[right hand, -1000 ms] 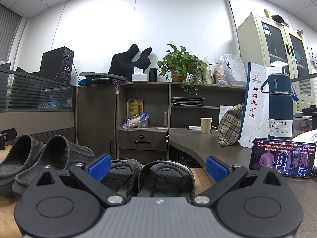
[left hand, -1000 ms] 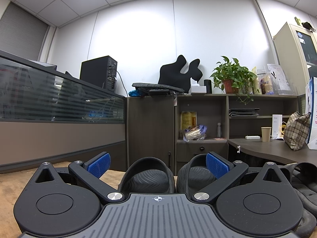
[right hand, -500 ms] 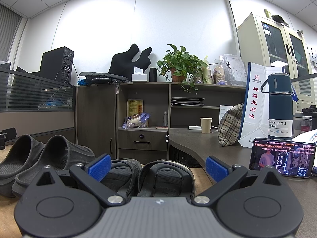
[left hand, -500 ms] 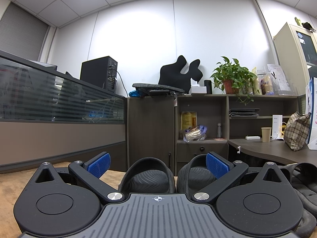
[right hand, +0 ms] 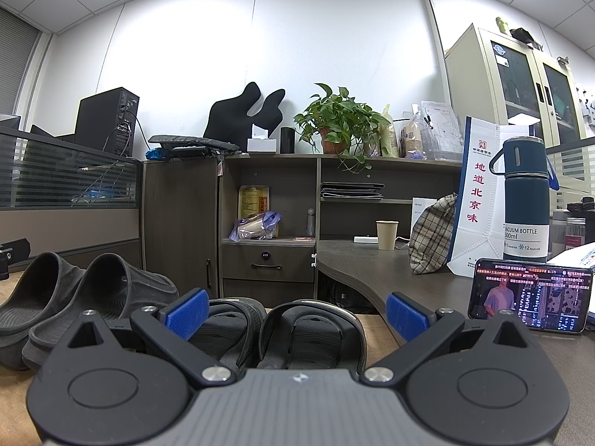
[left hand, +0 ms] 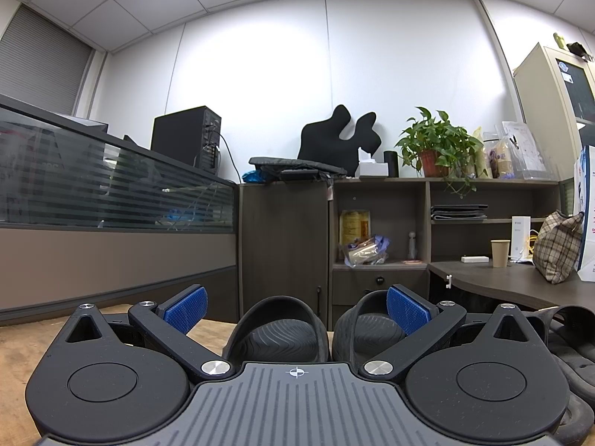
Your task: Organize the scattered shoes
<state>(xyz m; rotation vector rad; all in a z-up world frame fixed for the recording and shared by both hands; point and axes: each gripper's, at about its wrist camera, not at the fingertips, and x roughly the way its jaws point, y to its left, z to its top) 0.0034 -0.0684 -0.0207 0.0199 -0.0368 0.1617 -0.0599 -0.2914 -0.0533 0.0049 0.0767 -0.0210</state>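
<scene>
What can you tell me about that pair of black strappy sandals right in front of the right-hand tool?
The pair of black strapped rubber-looking sandals lies flat on the light wooden tabletop, side by side and close together, each with a broad band over the foot. They sit between the spread blue-padded fingers of the right gripper, which does not grip them. To their left stands a pair of dark grey moulded slides.

Blue pads (left hand: 186,313) are seen on black gripper fingers, and the slides (left hand: 282,338) are dark grey with a wavy ribbed footbed. A plaid bag (right hand: 433,234) in beige, a navy bottle (right hand: 525,200) and a green plant (right hand: 340,117) in a terracotta pot are shown.
</scene>
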